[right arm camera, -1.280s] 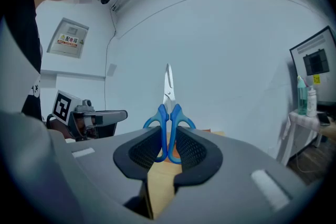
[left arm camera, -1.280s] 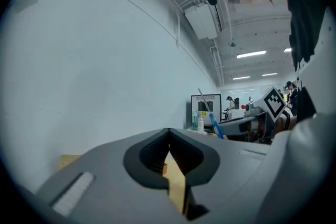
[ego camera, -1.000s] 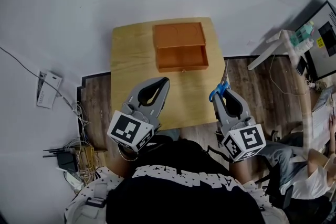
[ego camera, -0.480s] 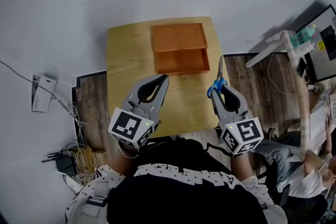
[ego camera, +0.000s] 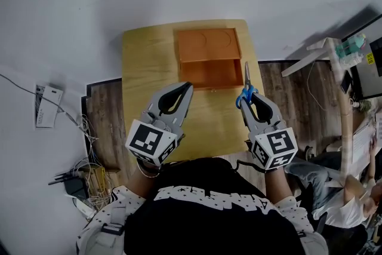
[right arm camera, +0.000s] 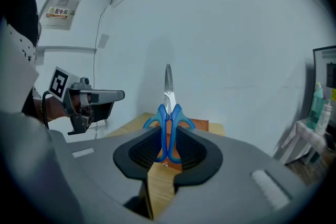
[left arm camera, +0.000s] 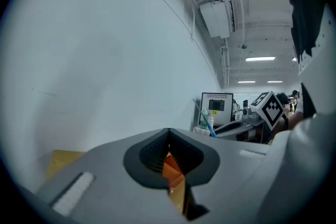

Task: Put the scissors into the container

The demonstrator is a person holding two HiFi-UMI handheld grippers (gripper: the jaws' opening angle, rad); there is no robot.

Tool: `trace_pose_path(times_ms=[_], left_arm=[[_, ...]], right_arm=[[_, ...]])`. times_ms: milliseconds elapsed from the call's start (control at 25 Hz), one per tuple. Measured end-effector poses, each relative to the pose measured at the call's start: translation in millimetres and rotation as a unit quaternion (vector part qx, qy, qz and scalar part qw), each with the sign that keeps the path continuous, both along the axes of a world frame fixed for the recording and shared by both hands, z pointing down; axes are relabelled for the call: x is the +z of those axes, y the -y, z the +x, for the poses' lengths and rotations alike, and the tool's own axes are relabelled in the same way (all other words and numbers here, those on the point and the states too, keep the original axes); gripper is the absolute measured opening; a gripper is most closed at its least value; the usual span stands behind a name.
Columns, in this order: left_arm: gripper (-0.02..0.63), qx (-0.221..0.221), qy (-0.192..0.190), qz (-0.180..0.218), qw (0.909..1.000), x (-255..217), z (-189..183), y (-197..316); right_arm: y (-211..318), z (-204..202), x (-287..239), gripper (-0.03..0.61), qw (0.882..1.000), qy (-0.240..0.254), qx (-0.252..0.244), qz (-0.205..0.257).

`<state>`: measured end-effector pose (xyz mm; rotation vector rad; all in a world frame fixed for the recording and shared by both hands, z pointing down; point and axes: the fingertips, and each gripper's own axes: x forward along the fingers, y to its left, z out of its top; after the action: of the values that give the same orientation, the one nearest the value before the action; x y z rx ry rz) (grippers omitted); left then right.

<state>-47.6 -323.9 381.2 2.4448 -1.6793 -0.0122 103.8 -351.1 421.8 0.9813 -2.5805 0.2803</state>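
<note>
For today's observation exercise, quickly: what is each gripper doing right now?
Left gripper: closed, empty.
Right gripper: closed on the blue scissors, gripping the handles.

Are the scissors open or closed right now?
Closed: the scissors show a single joined blade, blue handles squeezed together between the jaws of the right gripper.

The scissors (ego camera: 246, 94) have blue handles, the container (ego camera: 209, 55) is orange, the table (ego camera: 146, 71) pale wood-grain.

scissors (right arm camera: 168, 108): blue handles, blades together, tips pointing up
R tongs (right arm camera: 168, 147): clamped on both handle loops
container (right arm camera: 203, 125): orange, behind scissors, mostly hidden
counter (right arm camera: 157, 186): wood, seen thru gap under tongs
L tongs (right arm camera: 112, 96): far left, w/ marker cube, well apart from scissors
</note>
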Motion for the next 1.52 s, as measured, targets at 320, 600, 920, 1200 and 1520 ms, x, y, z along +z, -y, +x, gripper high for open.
trace_pose_path(times_ms=[320, 600, 920, 1200, 1520], left_arm=[[0.002, -0.008, -0.011, -0.011, 0.9998, 13, -21, 15], [0.002, -0.012, -0.022, -0.022, 0.9994, 30, -44, 29], [0.002, -0.026, -0.027, -0.032, 0.9988, 33, -50, 30], [0.002, -0.028, -0.039, -0.039, 0.9981, 41, -57, 34], [0.002, -0.032, -0.039, -0.043, 0.9978, 46, -67, 37]], right_arm=[[20, -24, 28, 0.101, 0.998, -0.054, -0.026, -0.005], [37, -46, 58, 0.101, 0.994, -0.099, -0.046, -0.019], [48, -54, 81, 0.101, 0.981, -0.171, -0.095, -0.004], [59, -59, 109, 0.101, 0.964, -0.233, -0.130, -0.005], [71, -60, 143, 0.101, 0.933, -0.313, -0.177, -0.004]])
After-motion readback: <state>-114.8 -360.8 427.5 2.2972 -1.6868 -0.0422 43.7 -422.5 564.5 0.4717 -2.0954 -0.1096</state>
